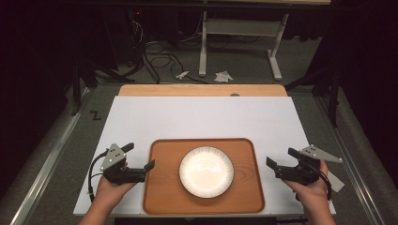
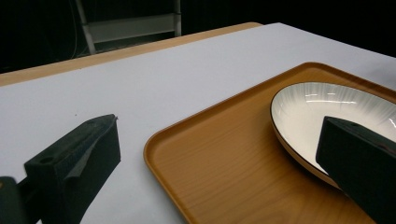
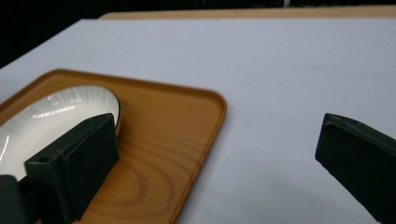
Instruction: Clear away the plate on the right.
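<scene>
High view, tray: the wooden tray [image 1: 203,176] lies on the white table [image 1: 202,117] at the near edge, with a white plate [image 1: 206,171] in its middle.
High view, left gripper [image 1: 143,158]: held just off the tray's left edge, jaws wide apart and holding nothing, one tip reaching over the rim.
High view, right gripper [image 1: 280,158]: held just off the tray's right edge, jaws also spread and empty, apart from the rim.
Left gripper view: the tray's near corner [image 2: 159,149] sits between the two black jaws, the plate [image 2: 327,107] beyond the right-hand jaw.
Right gripper view: the tray's corner [image 3: 219,105] lies between the jaws (one over the wood, one over the white top); the plate [image 3: 56,119] is by the left-hand jaw.
Progress: my reading is that the work is at its start; both sides are lined up, nothing is gripped or lifted yet. Closing on the rims and lifting evenly is left.
Surroundings: the tabletop around the tray is bare; cables [image 1: 157,58] and paper scraps [image 1: 223,76] lie on the floor well beyond the table.
In the way: nothing that I can see (only the loose plate, which could slide if the tray tips).
</scene>
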`<state>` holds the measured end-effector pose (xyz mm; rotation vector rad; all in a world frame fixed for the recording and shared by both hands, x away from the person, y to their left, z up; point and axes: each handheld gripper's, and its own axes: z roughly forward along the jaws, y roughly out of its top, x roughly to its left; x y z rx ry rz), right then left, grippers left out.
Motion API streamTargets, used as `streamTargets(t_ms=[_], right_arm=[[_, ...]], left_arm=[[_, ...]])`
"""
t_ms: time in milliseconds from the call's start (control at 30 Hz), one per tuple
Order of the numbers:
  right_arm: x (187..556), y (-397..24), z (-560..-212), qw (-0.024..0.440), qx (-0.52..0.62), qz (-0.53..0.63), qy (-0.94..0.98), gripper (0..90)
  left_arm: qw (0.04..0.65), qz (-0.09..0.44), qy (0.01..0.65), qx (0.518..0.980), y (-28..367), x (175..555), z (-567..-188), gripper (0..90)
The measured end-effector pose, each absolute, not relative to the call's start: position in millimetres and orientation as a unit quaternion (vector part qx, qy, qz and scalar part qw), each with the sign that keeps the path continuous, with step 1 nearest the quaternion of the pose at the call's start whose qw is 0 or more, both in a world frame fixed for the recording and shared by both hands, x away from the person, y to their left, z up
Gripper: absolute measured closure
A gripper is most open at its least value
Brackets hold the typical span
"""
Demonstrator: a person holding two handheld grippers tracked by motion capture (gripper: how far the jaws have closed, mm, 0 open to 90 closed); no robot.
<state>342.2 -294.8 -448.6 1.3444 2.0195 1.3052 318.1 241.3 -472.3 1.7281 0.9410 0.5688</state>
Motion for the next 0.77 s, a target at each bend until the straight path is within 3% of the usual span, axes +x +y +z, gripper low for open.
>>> streamTargets(t_ms=[767], right_arm=[[347,-286,-463,0.197,0.467,0.451,0.735,0.0]], left_arm=[[0.523,0.228,0.382,0.727,240,319,-473,0.7]])
